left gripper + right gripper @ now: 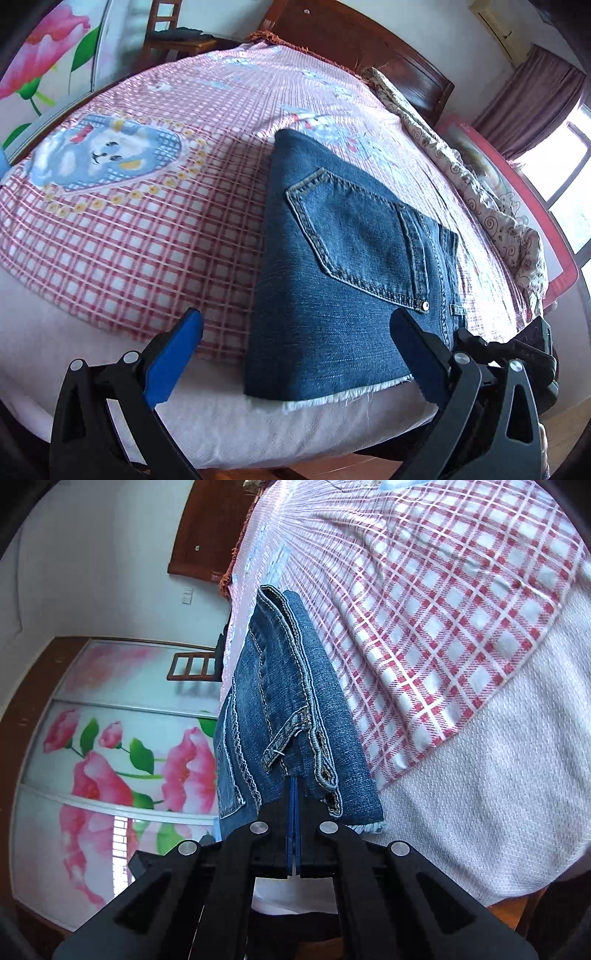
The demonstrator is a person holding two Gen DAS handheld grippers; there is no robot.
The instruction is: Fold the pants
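Pants: 1 pair of blue denim pants (343, 266), folded into a compact stack of layers, lying on the bed (122, 229) near its front edge, a back pocket facing up and a frayed pale hem at the near end
Bed: 1, covered by a pink and white checked blanket (155, 236) with a cartoon animal print; a white sheet shows along the front edge
Left hand-held gripper (295, 332): 1, its 2 blue-padded fingers spread wide apart, holding nothing; it hangs above the near end of the stack, 1 finger over the blanket and the other over the denim
Right hand-held gripper (293, 794): 1, fingers pressed together on the side edge of the stack by the waistband (295, 686), where the layers meet; seen from the left wrist camera it sits at the right side of the stack
How the pants will handle: my judgement is soft but fairly heavy and thick for cloth; denim creases firmly, does not slip much, and is not fragile, though a stack of layers can slide apart or sag when lifted from 1 side only
Where to take hold: I would pinch all layers together at a folded edge or corner, 1 grip on each side, not the loose frayed hem or the belt loop (284, 738)
Stage: the folding looks almost done; squaring or a last fold seems left
Other things: 1 wooden chair (162, 33), 1 flowered wardrobe (92, 760), 1 rumpled patterned quilt (491, 206) along the far side
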